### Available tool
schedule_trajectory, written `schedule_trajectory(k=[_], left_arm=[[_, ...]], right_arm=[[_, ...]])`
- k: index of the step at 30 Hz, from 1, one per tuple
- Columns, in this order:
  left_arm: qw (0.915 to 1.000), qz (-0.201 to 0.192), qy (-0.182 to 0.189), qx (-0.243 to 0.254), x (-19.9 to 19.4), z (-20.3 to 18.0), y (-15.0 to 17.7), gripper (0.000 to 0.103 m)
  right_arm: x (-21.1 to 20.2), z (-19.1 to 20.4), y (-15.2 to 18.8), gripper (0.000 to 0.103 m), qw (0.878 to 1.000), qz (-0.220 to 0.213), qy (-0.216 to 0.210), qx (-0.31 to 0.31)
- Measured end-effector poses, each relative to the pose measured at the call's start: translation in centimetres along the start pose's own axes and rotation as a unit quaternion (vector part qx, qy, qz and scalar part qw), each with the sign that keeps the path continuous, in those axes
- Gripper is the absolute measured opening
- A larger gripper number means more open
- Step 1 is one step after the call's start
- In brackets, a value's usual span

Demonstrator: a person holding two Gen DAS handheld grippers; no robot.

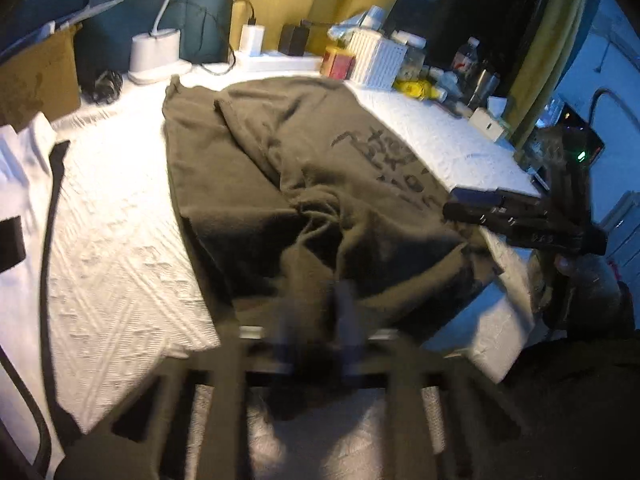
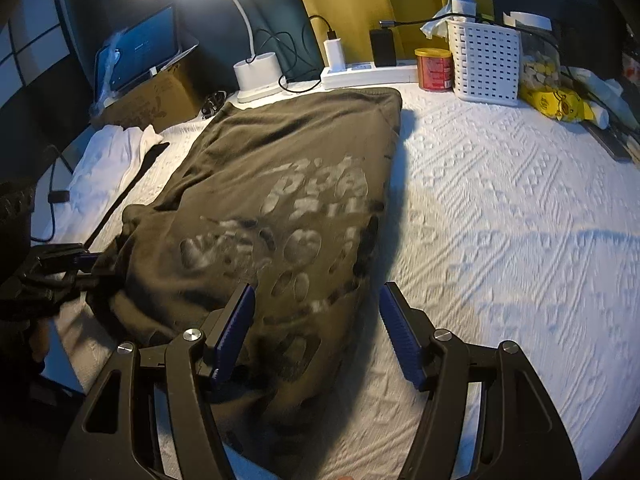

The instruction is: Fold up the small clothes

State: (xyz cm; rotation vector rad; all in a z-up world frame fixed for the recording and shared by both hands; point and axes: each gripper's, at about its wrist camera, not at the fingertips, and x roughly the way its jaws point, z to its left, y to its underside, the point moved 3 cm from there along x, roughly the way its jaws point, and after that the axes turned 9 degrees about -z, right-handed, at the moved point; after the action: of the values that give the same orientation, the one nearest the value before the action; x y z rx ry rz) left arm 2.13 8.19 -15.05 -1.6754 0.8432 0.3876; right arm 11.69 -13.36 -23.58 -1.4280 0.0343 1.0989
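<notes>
An olive-brown printed garment point(image 1: 288, 184) lies lengthwise on the white textured cloth point(image 1: 120, 216); it also shows in the right wrist view point(image 2: 280, 200). My left gripper point(image 1: 320, 312) is blurred and shut on the garment's near edge, bunching the fabric; it appears at the left of the right wrist view point(image 2: 80, 268). My right gripper point(image 2: 316, 320) is open over the garment's near right corner, with the left finger point(image 2: 236, 324) above the fabric and the right finger point(image 2: 400, 336) over the cloth. It also shows at the right of the left wrist view point(image 1: 460, 204).
A white garment with black trim point(image 1: 28, 208) lies at the left. At the back stand a lamp base point(image 2: 256, 72), power strip point(image 2: 368, 72), red can point(image 2: 434, 69), white basket point(image 2: 484, 64), yellow packet point(image 2: 556, 104) and a cardboard box point(image 2: 152, 100).
</notes>
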Motion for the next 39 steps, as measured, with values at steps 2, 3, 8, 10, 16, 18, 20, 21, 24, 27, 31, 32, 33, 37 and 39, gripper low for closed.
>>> schedule_trajectory(k=[2,3,8,10,16,18,20,21,24,27,31,32,33,37,39], left_arm=[[0.9998,-0.022,0.002,0.001,-1.5,-0.1,-0.5,0.005],[0.9996,-0.029,0.001,0.003,-2.3,-0.3,-0.7,0.005],[0.9992,-0.036,0.008,0.015,-4.1,-1.2,-0.6,0.004],[0.9994,-0.028,0.011,0.015,-4.0,-1.2,-0.2,0.004],[0.9999,0.002,0.014,-0.003,-2.3,-0.7,1.7,0.004],[0.9999,0.006,0.015,-0.003,-2.2,-0.9,2.0,0.004],[0.9999,0.005,0.015,-0.005,-2.2,-1.1,2.1,0.004],[0.9999,0.005,0.015,-0.006,-2.3,-1.1,2.2,0.004],[0.9998,0.003,0.020,-0.004,-2.6,-1.4,2.1,0.004],[0.9993,0.011,0.037,0.002,-2.4,-2.0,2.2,0.004],[0.9986,0.042,0.033,0.008,-0.9,-2.5,3.7,0.004],[0.9986,0.044,0.030,0.008,-0.7,-2.5,3.9,0.004],[0.9987,0.041,0.029,0.007,-0.8,-2.6,4.0,0.004],[0.9987,0.045,0.026,0.003,-1.1,-2.7,4.1,0.004],[0.9987,0.046,0.024,0.003,-1.2,-2.8,4.1,0.005]], right_arm=[[-0.4,0.0,0.3,0.068,1.000,0.000,-0.005,0.007],[-0.6,0.0,0.5,0.068,1.000,0.001,-0.003,0.010],[-1.6,-0.3,1.9,0.068,1.000,0.014,0.004,0.021],[-2.3,-0.1,2.5,0.068,1.000,0.016,0.003,0.016],[-3.4,0.9,4.0,0.039,1.000,0.016,-0.007,0.006],[-3.5,1.0,4.2,0.026,1.000,0.020,-0.020,0.012],[-3.6,1.0,4.4,0.015,1.000,0.019,-0.019,0.008],[-3.7,0.9,4.4,0.009,1.000,0.017,-0.020,0.009],[-4.5,0.5,4.1,0.005,1.000,0.014,-0.018,0.012],[-5.6,0.1,3.6,0.004,1.000,0.018,-0.008,-0.009],[-6.1,-0.1,4.4,0.005,0.999,0.032,0.006,-0.026],[-6.1,0.1,4.8,0.004,0.999,0.037,0.012,-0.030],[-6.0,0.2,5.1,0.004,0.999,0.039,0.016,-0.030],[-6.2,0.5,5.9,0.005,0.999,0.035,0.023,-0.021],[-6.3,0.7,6.2,0.005,0.999,0.031,0.028,-0.019]])
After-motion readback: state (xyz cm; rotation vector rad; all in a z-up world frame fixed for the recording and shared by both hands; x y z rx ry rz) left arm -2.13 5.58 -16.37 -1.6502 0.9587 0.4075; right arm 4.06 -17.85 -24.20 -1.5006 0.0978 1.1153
